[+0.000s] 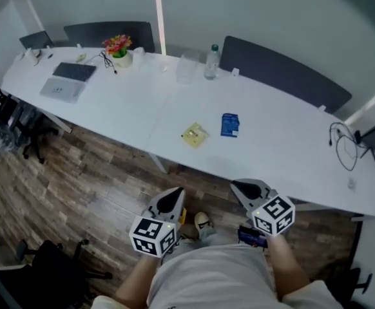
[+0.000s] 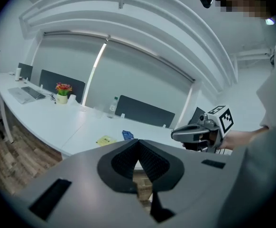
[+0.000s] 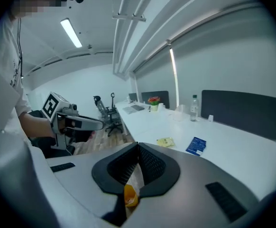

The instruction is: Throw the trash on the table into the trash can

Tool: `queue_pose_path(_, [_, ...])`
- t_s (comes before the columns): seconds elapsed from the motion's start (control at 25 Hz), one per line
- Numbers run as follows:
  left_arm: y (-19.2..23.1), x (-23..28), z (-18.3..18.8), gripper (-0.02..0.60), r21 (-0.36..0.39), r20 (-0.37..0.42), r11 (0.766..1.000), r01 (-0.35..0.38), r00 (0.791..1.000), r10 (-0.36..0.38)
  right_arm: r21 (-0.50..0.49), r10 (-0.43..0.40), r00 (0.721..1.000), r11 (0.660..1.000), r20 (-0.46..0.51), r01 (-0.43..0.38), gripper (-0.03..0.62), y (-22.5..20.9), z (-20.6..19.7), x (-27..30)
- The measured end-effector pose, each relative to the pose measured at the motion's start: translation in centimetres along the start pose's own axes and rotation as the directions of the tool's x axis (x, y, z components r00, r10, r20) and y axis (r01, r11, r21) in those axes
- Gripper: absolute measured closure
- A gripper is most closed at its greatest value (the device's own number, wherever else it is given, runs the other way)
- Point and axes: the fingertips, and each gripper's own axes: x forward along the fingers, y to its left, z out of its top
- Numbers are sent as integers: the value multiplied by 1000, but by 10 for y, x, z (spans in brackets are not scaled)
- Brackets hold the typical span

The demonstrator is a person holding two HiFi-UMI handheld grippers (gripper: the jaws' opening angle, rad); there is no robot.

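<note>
Two pieces of trash lie on the long white table (image 1: 123, 108): a yellow packet (image 1: 194, 134) and a blue packet (image 1: 229, 125), side by side near the middle. Both also show in the left gripper view, yellow packet (image 2: 105, 140) and blue packet (image 2: 127, 135), and in the right gripper view, yellow packet (image 3: 165, 142) and blue packet (image 3: 196, 146). My left gripper (image 1: 176, 192) and right gripper (image 1: 240, 185) hang short of the table's near edge, over the wooden floor, both shut. A pale and orange scrap (image 3: 131, 194) shows in the right jaws' slit; whether it is held I cannot tell.
A laptop (image 1: 68, 79), a flower pot (image 1: 118, 49), a clear cup (image 1: 186, 67) and a water bottle (image 1: 212, 62) stand along the table's far side. A cable (image 1: 344, 147) lies at its right end. Dark chairs (image 1: 284, 69) line the far side; an office chair (image 1: 52, 262) stands at lower left.
</note>
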Motion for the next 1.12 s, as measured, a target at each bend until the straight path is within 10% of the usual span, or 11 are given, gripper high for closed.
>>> queue_pose_path(0.28, [-26, 34, 11, 581, 37, -28, 997, 68, 997, -67, 70, -123, 992, 990, 31, 121, 562, -50, -11, -39])
queue_pose_path(1.12, [-16, 128, 39, 581, 22, -42, 1000, 7, 999, -6, 21, -46, 999, 999, 0, 46, 562, -150, 7, 8])
